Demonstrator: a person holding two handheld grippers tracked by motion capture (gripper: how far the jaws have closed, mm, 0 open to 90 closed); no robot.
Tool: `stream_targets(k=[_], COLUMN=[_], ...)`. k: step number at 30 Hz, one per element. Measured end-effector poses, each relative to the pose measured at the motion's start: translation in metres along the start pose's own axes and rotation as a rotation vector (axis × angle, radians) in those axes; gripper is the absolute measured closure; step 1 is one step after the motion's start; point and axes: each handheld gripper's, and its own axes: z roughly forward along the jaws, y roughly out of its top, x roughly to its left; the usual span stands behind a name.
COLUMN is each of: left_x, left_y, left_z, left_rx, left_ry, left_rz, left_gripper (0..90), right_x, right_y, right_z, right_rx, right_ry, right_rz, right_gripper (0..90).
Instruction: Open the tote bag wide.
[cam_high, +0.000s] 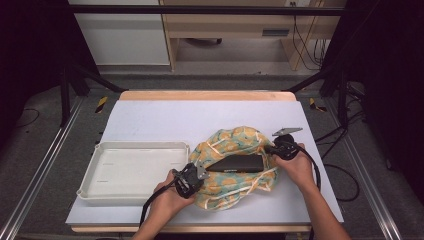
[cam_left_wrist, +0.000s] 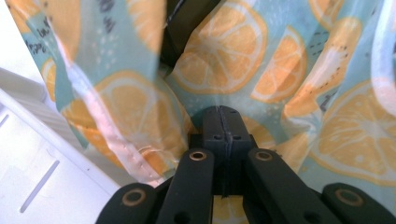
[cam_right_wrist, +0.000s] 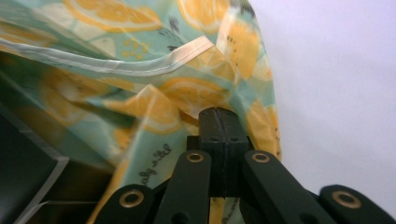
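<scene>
Now both claws — left claw, right claw — pinch the cloth's edges.

High view: fixed overhead, facing forward and down across whole table, far back. Left gripper view: riding low behind closed jaws, pressed close against orange-print fabric, white tray at edge. Right gripper view: same close range, facing that fabric from opposite side. Fabric shared by all three.

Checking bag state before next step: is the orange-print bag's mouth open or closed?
Open. Both grippers, left gripper and right gripper, pinch opposite rims of the bag, with a dark flat object visible in the gap.
</scene>
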Motion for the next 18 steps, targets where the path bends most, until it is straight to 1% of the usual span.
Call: stream_targets(k=[1, 3, 4, 5, 6, 7, 8, 9, 10, 11, 12, 13, 15, 16, 17, 18], left_x=[0.001, 0.002, 0.002, 0.003, 0.003, 0.004, 0.004, 0.005, 0.005, 0.006, 0.007, 0.009, 0.014, 0.017, 0.021, 0.025], left_y=[0.001, 0.003, 0.003, 0.005, 0.007, 0.013, 0.013, 0.017, 0.022, 0.026, 0.03, 0.036, 0.043, 0.046, 0.048, 0.049], left_z=[-0.005, -0.012, -0.012, -0.016, -0.02, -0.029, -0.029, -0.033, -0.037, -0.04, -0.041, -0.041, -0.038, -0.035, -0.033, -0.03], left_rx=[-0.031, -0.064, -0.064, -0.086, -0.105, -0.151, -0.151, -0.171, -0.203, -0.213, -0.213, -0.214, -0.201, -0.198, -0.183, -0.179], left_ry=[-0.01, -0.014, -0.014, -0.018, -0.026, -0.043, -0.043, -0.059, -0.065, -0.052, -0.034, -0.012, 0.015, 0.044, 0.077, 0.096], left_rz=[-0.014, -0.023, -0.023, -0.032, -0.036, -0.044, -0.044, -0.045, -0.049, -0.042, -0.033, -0.021, -0.011, -0.009, 0.0, -0.001], left_gripper=[90.0, 90.0, 90.0, 90.0, 90.0, 90.0, 90.0, 90.0, 90.0, 90.0, 90.0, 90.0, 90.0, 90.0, 90.0, 90.0], right_x=[0.002, 0.008, 0.008, 0.013, 0.013, 0.019, 0.019, 0.022, 0.025, 0.033, 0.035, 0.035, 0.044, 0.048, 0.053, 0.057], right_y=[0.0, 0.001, 0.001, 0.002, 0.002, 0.001, 0.001, 0.001, 0.0, -0.003, -0.004, -0.004, -0.008, -0.01, -0.013, -0.016], right_z=[-0.006, -0.018, -0.018, -0.029, -0.029, -0.04, -0.04, -0.046, -0.05, -0.06, -0.062, -0.062, -0.069, -0.071, -0.073, -0.074], right_rx=[-0.018, -0.056, -0.056, -0.082, -0.082, -0.115, -0.115, -0.126, -0.138, -0.163, -0.172, -0.172, -0.187, -0.193, -0.194, -0.192], right_ry=[-0.001, 0.003, 0.003, 0.012, 0.012, 0.018, 0.018, 0.017, 0.018, 0.024, 0.03, 0.03, 0.041, 0.048, 0.051, 0.051], right_rz=[-0.011, -0.035, -0.035, -0.059, -0.059, -0.075, -0.075, -0.082, -0.088, -0.099, -0.111, -0.111, -0.12, -0.129, -0.142, -0.149], right_gripper=[90.0, 90.0, 90.0, 90.0, 90.0, 90.0, 90.0, 90.0, 90.0, 90.0, 90.0, 90.0, 90.0, 90.0, 90.0, 90.0])
